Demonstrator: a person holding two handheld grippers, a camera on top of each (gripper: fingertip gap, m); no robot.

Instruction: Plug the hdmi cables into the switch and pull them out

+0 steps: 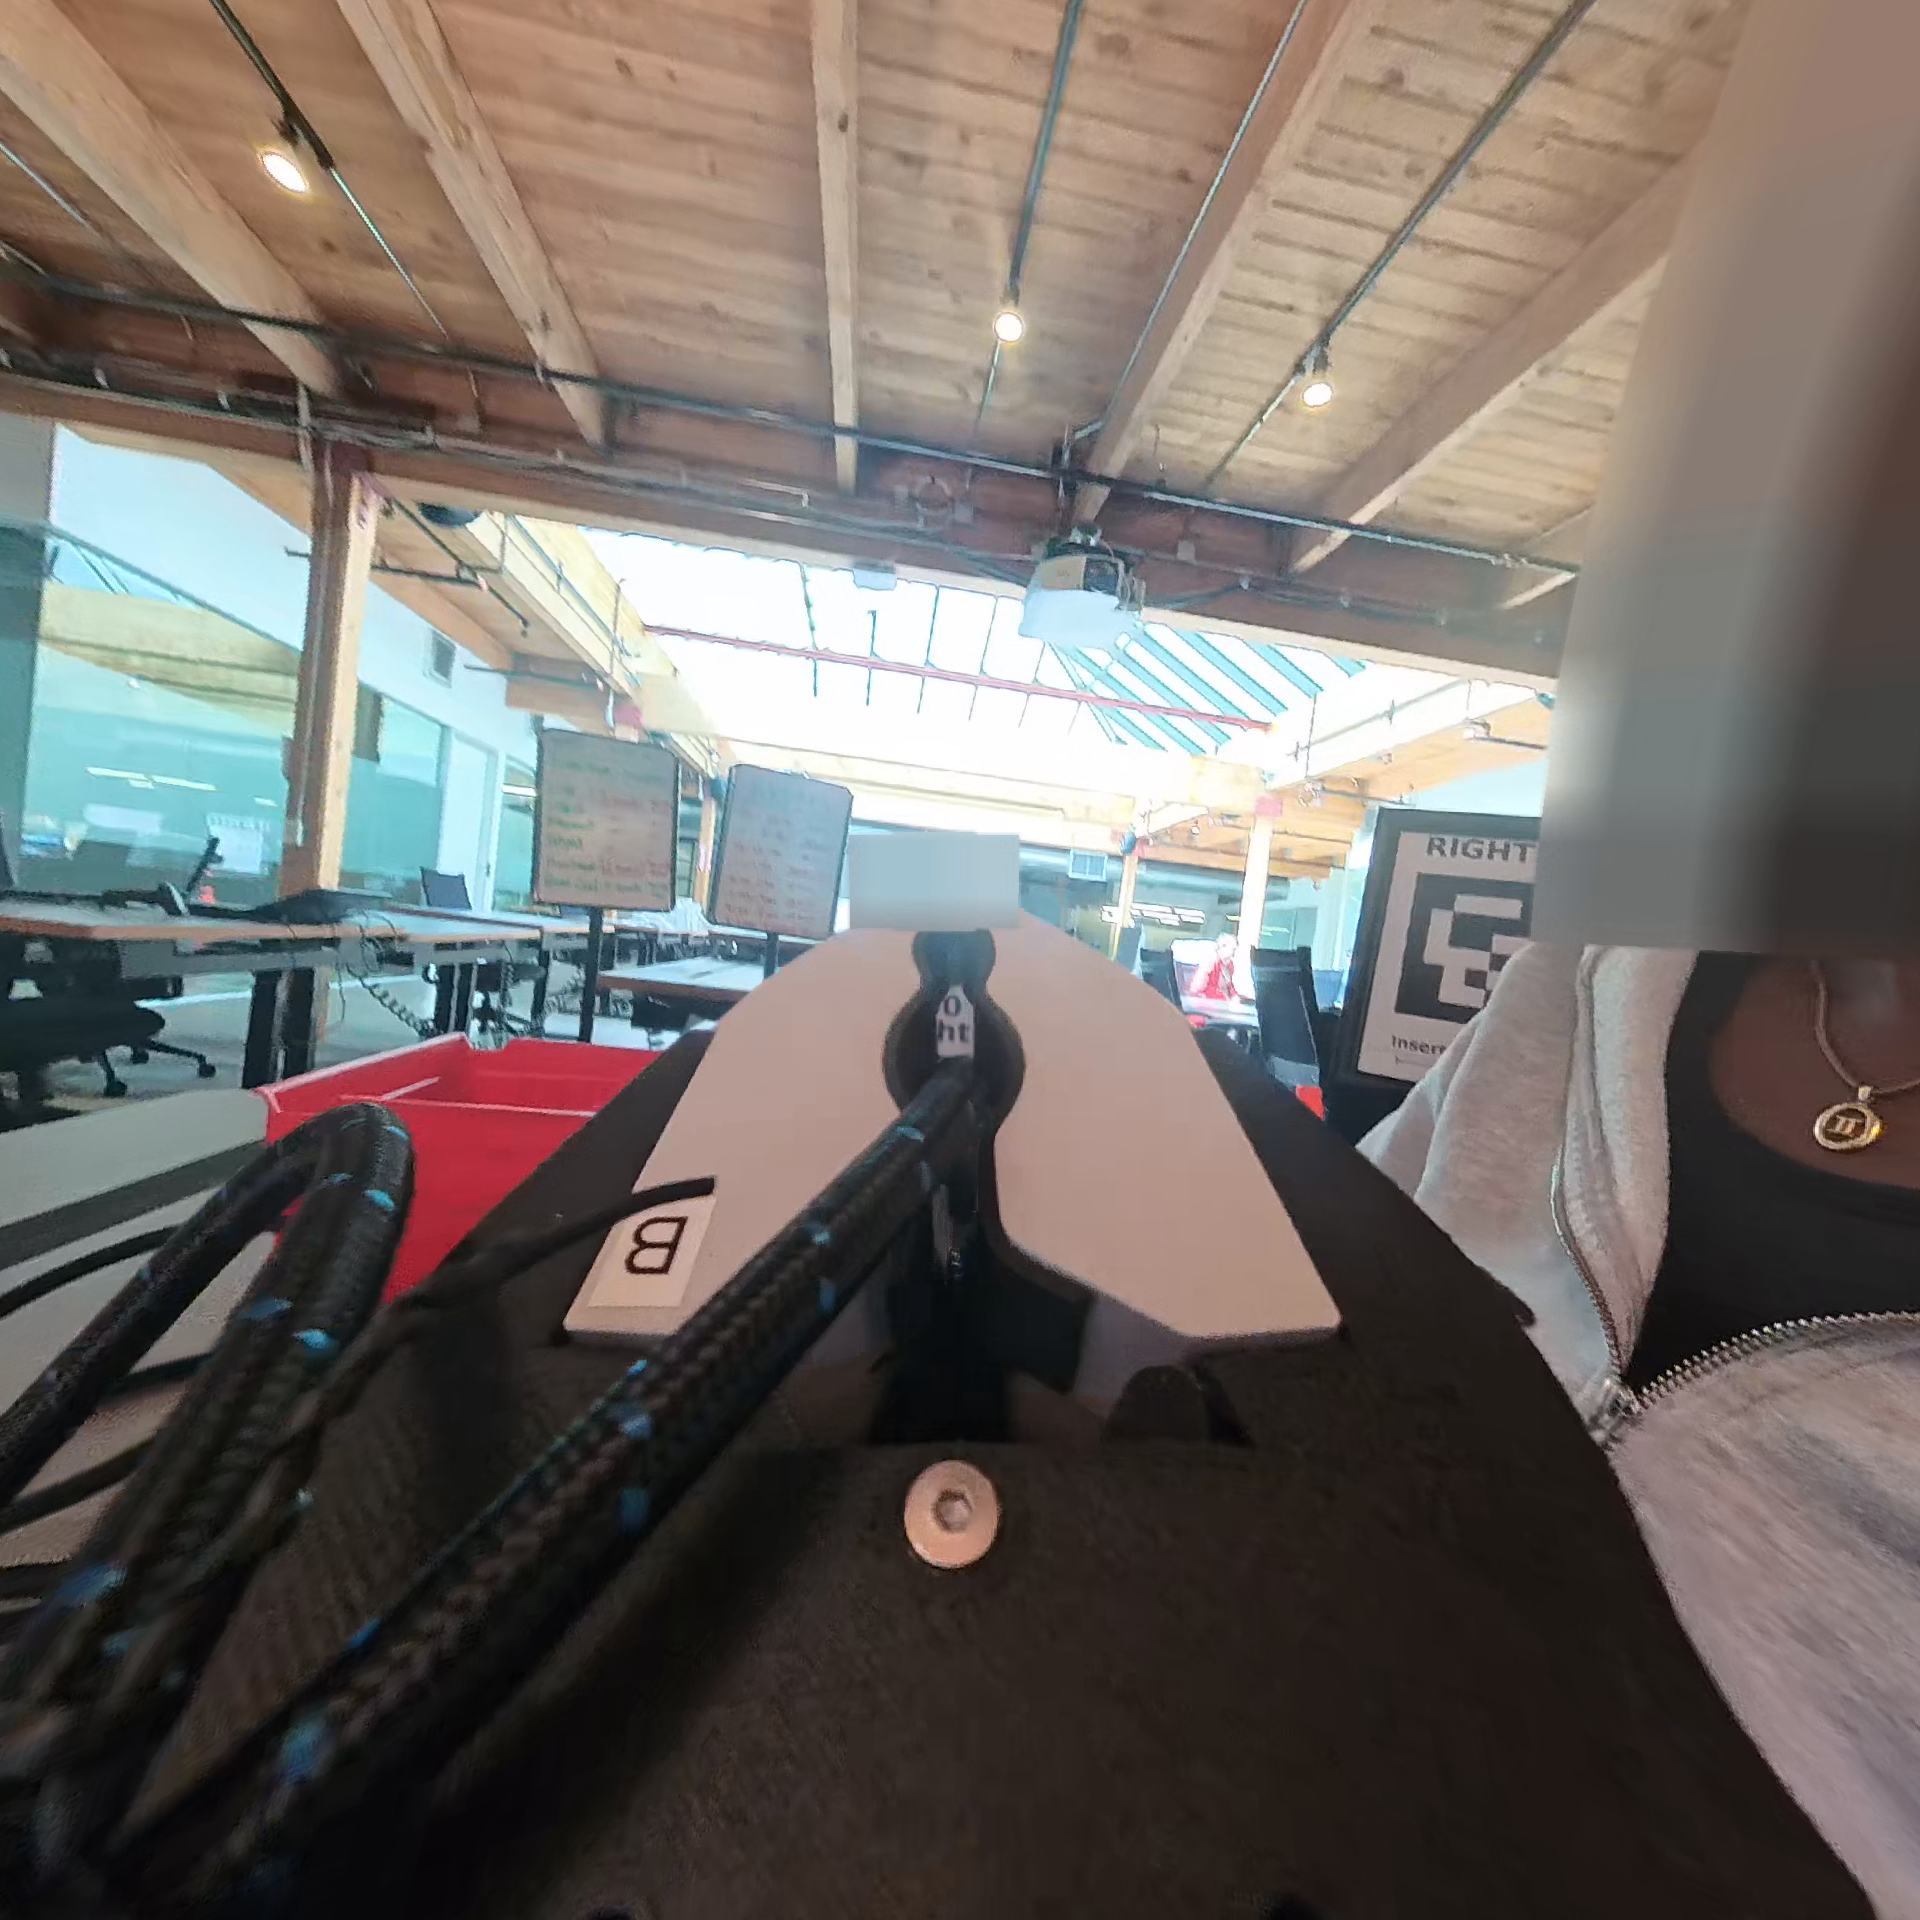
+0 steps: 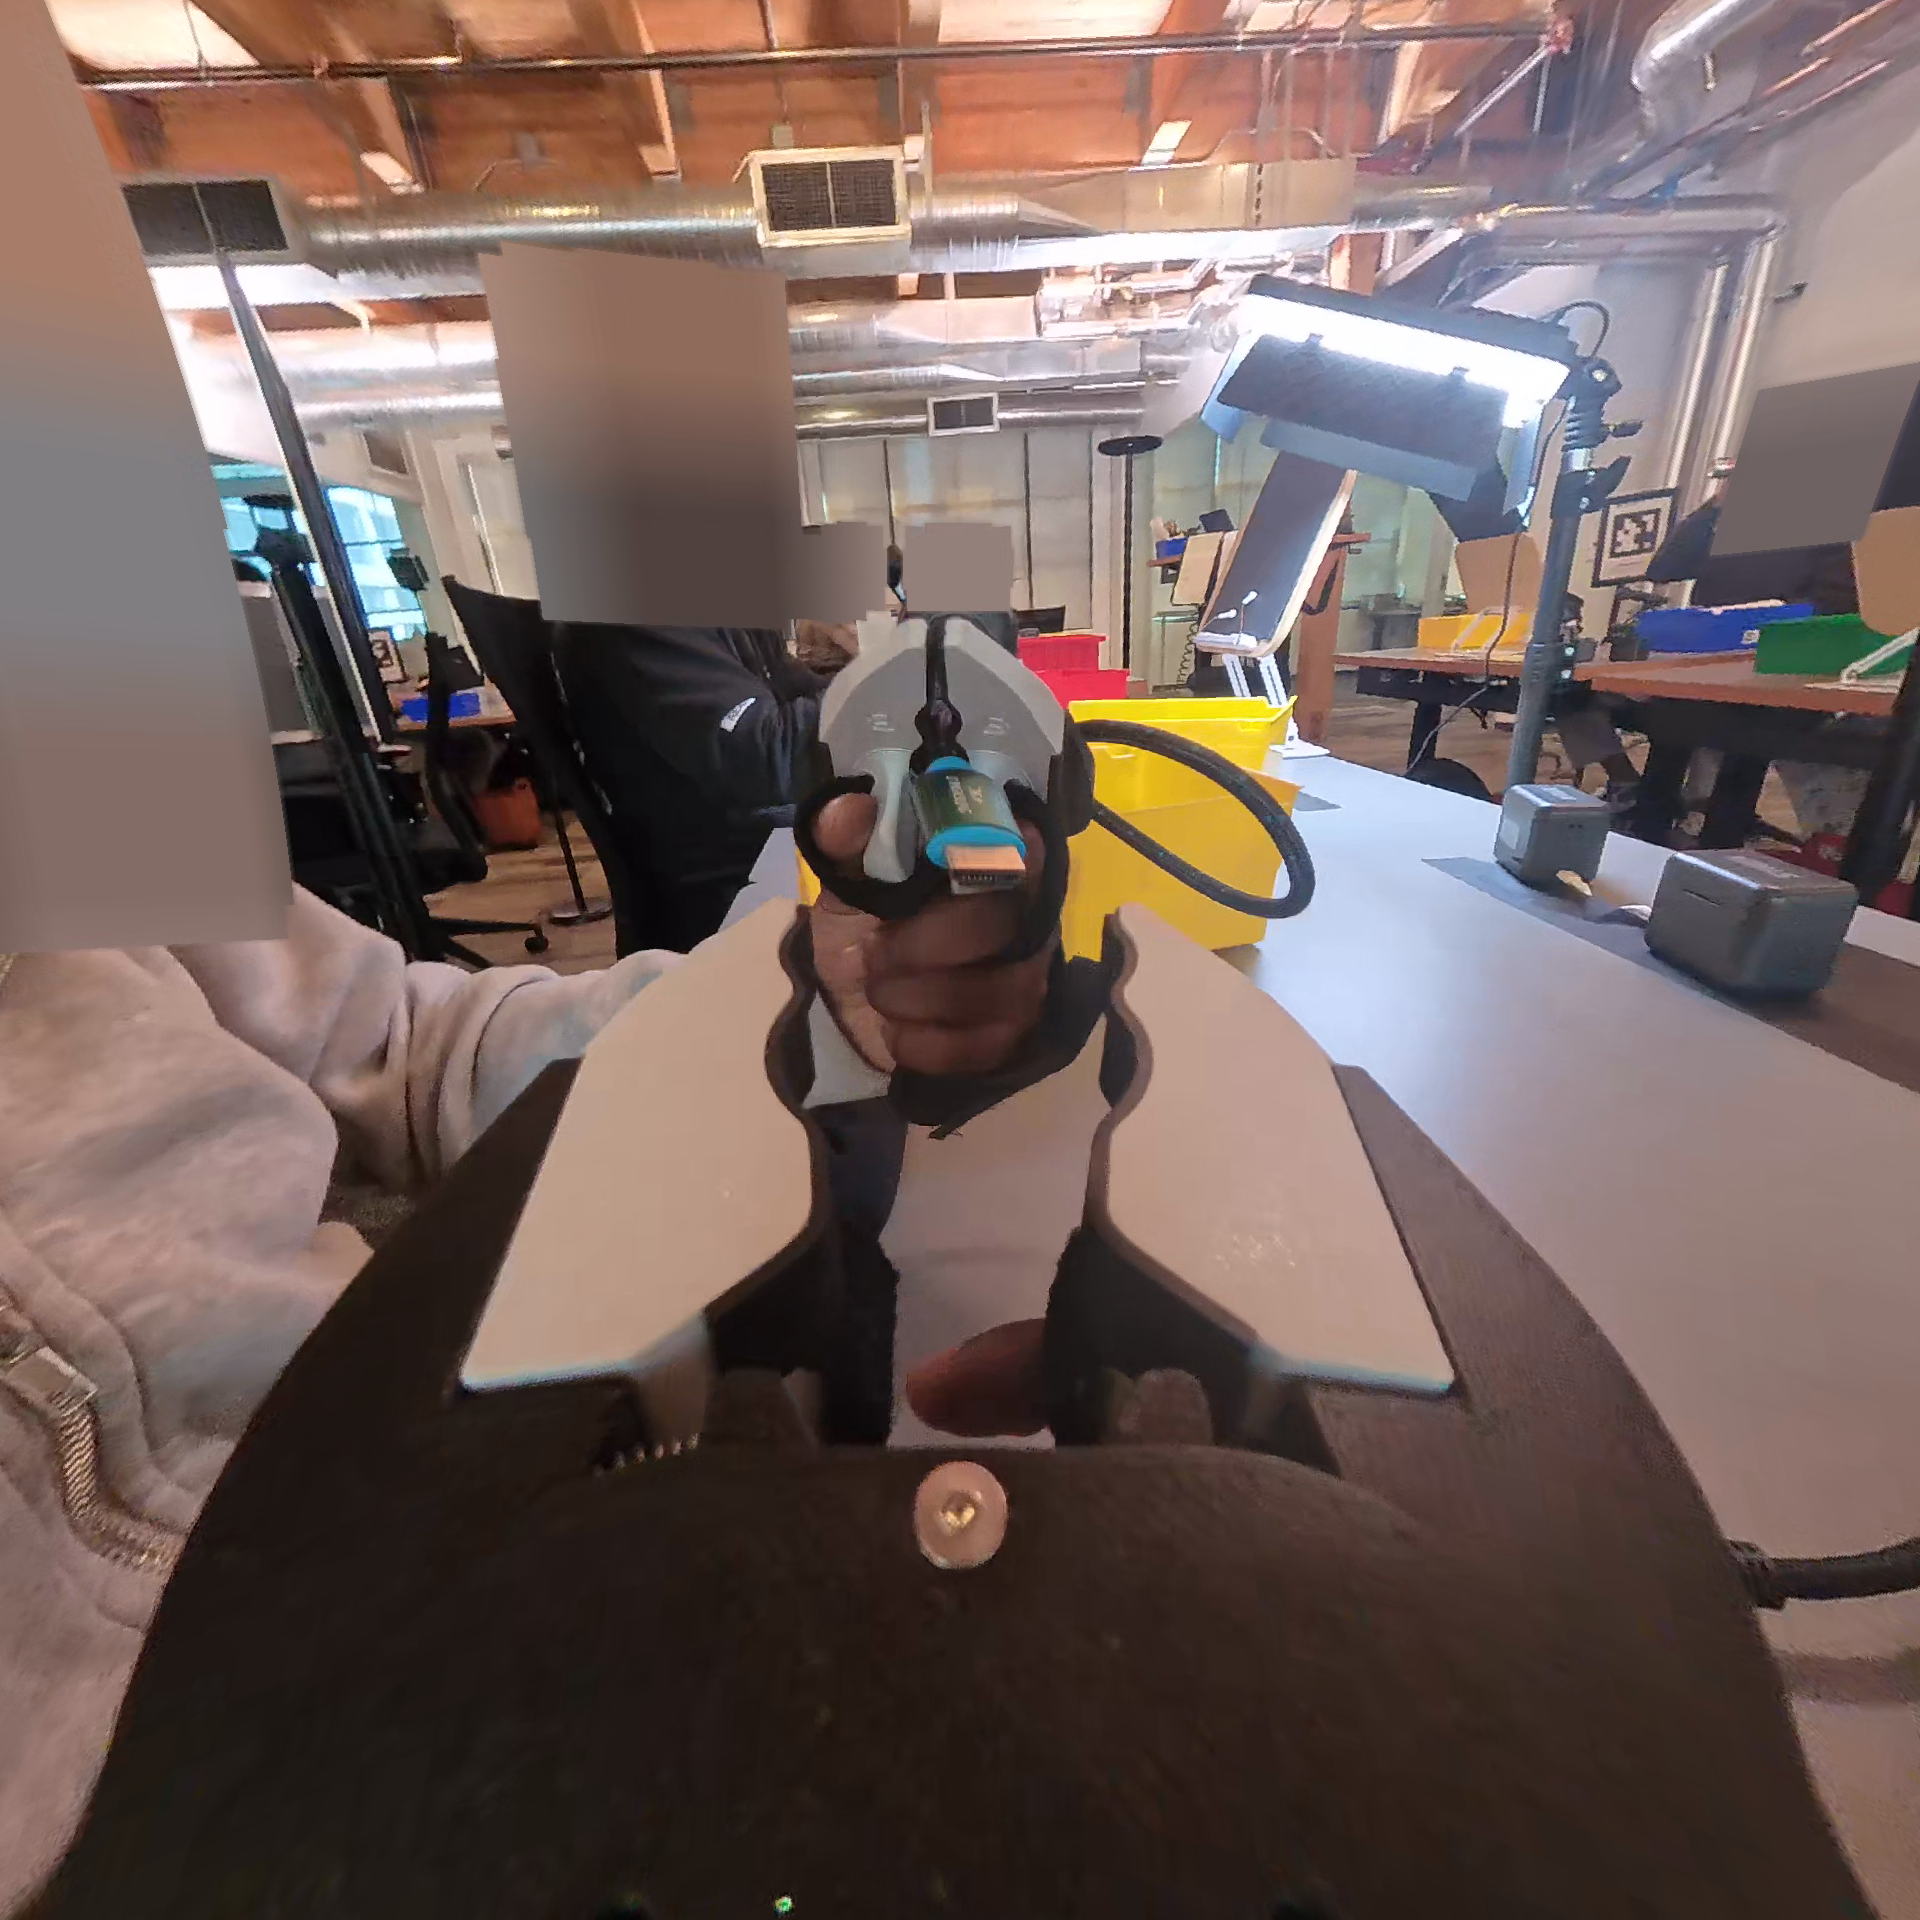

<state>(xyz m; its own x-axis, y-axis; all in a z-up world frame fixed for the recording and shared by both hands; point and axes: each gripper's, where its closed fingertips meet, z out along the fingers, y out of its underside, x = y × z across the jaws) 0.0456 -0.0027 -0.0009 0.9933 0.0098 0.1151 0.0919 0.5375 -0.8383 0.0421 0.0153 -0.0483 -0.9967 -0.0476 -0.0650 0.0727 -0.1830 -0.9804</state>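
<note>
Your left hand-held gripper point(image 1: 954, 966) is clamped on the braided HDMI cable point(image 1: 665, 1382), plug raised toward your wide-open, empty right hand-held gripper point(image 2: 956, 935) (no switch visible), so every plug-in and pull-out seems left.

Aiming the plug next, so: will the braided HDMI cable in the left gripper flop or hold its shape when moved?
Probably springy, not limp: the braided cable holds an arched loop. The woven sheath looks grippy, so it likely won't slide in the shut left gripper. The plug should stay steady, gripped close behind, though the loop may tug it.
</note>
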